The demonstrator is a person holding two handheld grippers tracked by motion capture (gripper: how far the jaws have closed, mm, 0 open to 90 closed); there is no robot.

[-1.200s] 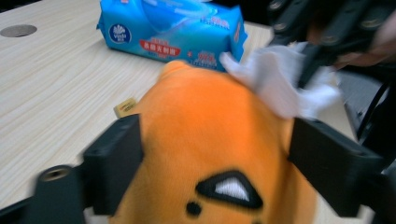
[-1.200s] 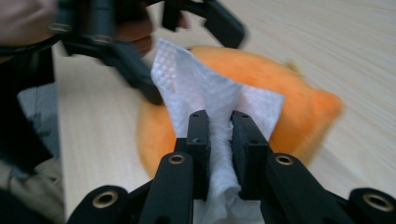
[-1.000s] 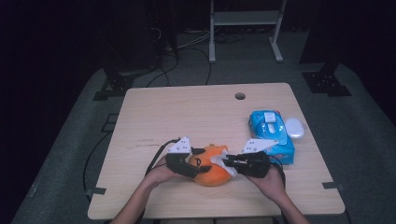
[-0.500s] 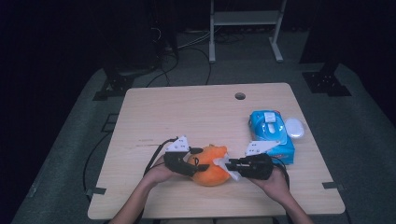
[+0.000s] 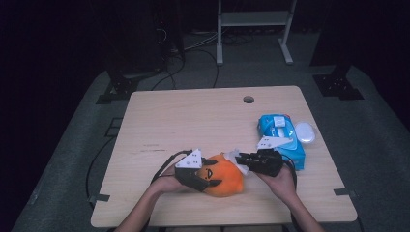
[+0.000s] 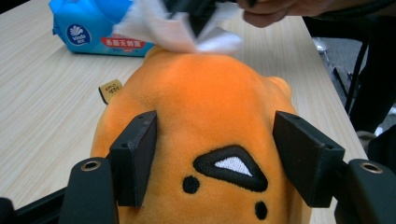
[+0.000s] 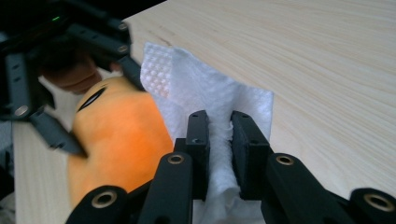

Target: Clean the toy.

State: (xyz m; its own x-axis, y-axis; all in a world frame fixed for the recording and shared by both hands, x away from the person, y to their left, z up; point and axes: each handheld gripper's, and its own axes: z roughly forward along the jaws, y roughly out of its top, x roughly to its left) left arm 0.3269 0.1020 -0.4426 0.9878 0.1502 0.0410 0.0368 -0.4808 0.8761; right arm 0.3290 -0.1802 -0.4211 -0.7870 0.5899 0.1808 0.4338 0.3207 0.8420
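Counter (image 5: pixel 193 121) carries everything: a blue wet-wipe pack (image 5: pixel 280 133) near its right edge, an orange plush toy (image 5: pixel 225 181) at the front edge. Left gripper (image 6: pixel 217 163), jaws just closing, clasps the plush to steady it. Right gripper (image 7: pixel 219 154) pinches a white wipe (image 7: pixel 205 93) against the plush, apparently for cleaning.

Light is falling from above onto the worktop (image 5: pixel 193 121), leaving it evenly lit while the floor and racks beyond its far edge are sinking into near-black. In the left gripper view, the white tissue (image 6: pixel 180 28) above the orange plush (image 6: pixel 210 112) is blurring softly. In the right gripper view, the plush and the other tongs left of the tissue are smearing out of focus.
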